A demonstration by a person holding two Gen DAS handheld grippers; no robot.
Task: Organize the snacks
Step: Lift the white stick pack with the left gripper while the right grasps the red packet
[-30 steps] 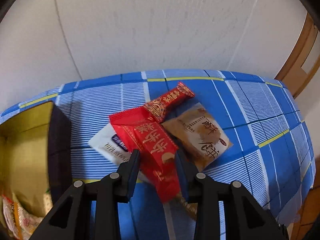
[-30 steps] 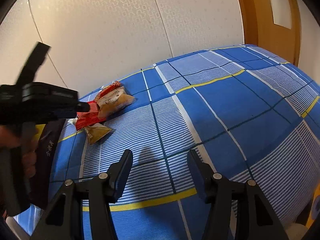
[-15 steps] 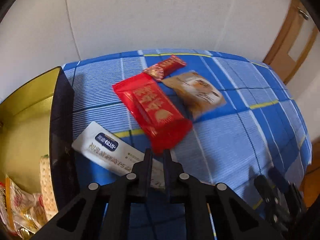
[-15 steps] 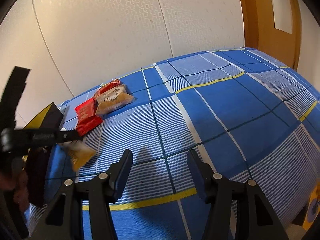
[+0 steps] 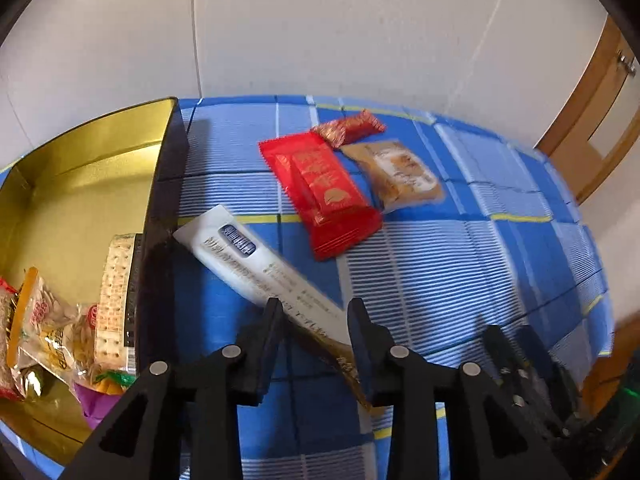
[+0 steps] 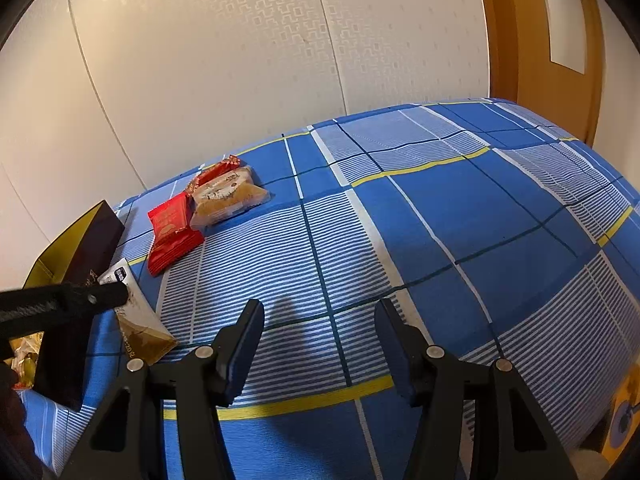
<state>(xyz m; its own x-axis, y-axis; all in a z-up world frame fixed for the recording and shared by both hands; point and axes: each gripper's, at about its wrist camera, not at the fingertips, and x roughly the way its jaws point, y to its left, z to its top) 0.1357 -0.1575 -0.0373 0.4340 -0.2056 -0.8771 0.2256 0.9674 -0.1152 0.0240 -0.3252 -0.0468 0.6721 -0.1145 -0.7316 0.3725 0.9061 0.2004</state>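
Observation:
My left gripper is open; its fingers straddle the brown end of a long white-and-brown snack packet that lies flat on the blue checked cloth. Beyond it lie a red packet, a tan pastry packet and a small red-gold packet. A gold-lined box at the left holds several snacks. My right gripper is open and empty above the cloth. In the right wrist view the long packet, red packet and pastry packet lie at left.
The box's dark wall stands just left of the long packet. A pale wall is behind the table. A wooden door is at the right. The right gripper also shows in the left wrist view.
My left gripper was shut half a second ago and has opened. The long packet has shifted toward the box, and the gripper has drawn back toward the box side.

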